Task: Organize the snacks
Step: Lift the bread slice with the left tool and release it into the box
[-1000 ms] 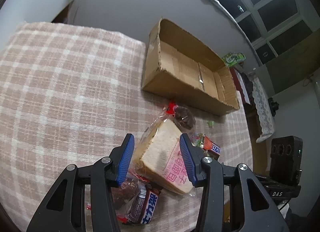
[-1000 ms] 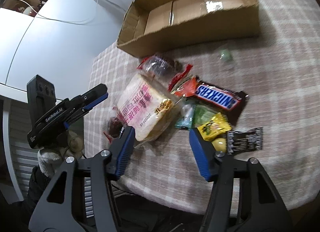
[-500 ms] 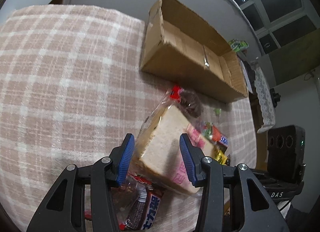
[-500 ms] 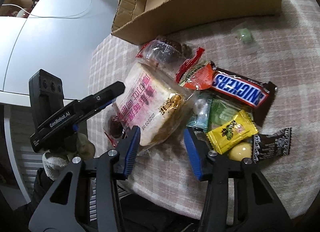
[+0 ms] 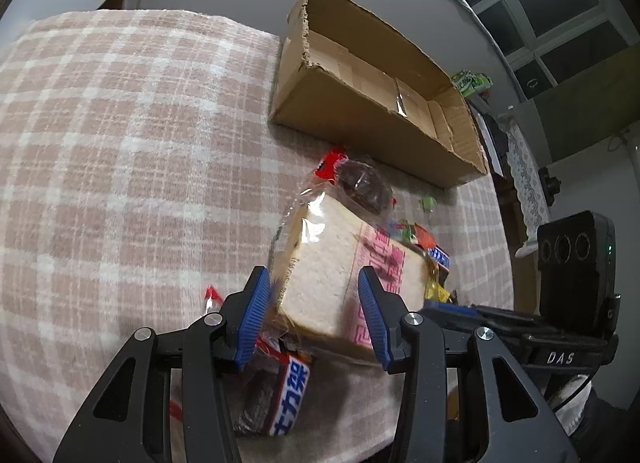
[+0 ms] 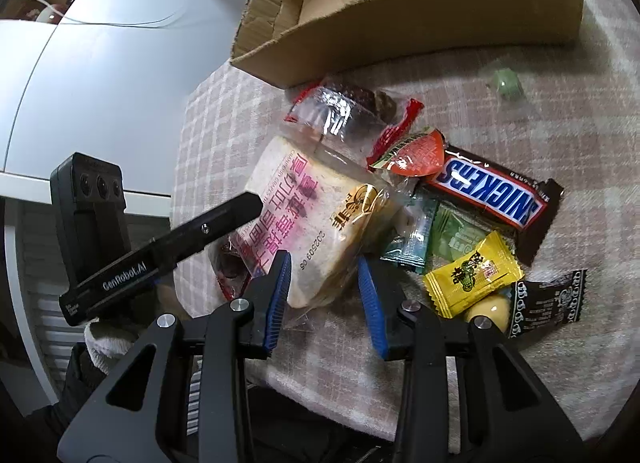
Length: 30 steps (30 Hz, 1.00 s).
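A wrapped bread slice [image 5: 340, 267] [image 6: 316, 219] lies on the checked cloth [image 5: 120, 143] in a pile of snacks. My left gripper [image 5: 314, 315] is open, its blue pads either side of one end of the bread. My right gripper [image 6: 324, 295] is open, its pads either side of the opposite end. Around the bread lie a Snickers bar [image 6: 492, 195], a yellow candy [image 6: 472, 275], a chocolate bar [image 5: 288, 395] and a dark cake in clear wrap [image 5: 360, 183] [image 6: 344, 103]. An open, empty cardboard box [image 5: 380, 103] [image 6: 420, 15] stands behind the pile.
A small green candy [image 6: 506, 81] [image 5: 427, 203] lies alone near the box. A black packet [image 6: 552, 299] and green sachets [image 6: 452, 239] lie right of the bread. The table edge runs just below both grippers. White furniture [image 6: 100, 83] stands beyond the table.
Both grippers have moved in on the bread from opposite ends. The right gripper's jaws have narrowed around its end. The snacks have not shifted.
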### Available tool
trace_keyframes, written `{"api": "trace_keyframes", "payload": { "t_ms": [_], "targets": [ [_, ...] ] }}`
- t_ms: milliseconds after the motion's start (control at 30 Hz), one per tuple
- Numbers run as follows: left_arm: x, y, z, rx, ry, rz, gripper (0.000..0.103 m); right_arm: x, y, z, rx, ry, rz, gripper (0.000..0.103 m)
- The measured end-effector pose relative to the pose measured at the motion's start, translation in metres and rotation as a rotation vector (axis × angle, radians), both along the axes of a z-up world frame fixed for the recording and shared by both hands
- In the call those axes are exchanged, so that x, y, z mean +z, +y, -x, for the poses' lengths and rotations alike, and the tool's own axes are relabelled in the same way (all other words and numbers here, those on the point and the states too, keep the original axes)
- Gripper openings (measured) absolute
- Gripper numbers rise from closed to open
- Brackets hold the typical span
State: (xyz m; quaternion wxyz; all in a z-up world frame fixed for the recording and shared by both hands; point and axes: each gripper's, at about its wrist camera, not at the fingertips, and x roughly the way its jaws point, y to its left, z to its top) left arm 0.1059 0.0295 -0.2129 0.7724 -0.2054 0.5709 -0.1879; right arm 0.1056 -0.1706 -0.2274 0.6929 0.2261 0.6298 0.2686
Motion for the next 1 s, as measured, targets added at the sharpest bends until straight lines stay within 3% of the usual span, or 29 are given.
{"api": "trace_keyframes", "payload": {
  "t_ms": [467, 733, 1000],
  "targets": [
    [0.041, 0.005, 0.007, 0.046, -0.08, 0.027, 0.043, 0.038, 0.003, -0.012, 0.028, -0.114, -0.004, 0.037],
    [0.068, -0.008, -0.019, 0.038, -0.163, 0.048, 0.043, 0.063, -0.01, -0.038, 0.007, -0.183, -0.005, 0.037],
    [0.075, -0.029, -0.059, 0.011, -0.206, 0.028, 0.043, 0.077, -0.02, -0.083, -0.004, -0.244, 0.028, 0.037]
  ]
}}
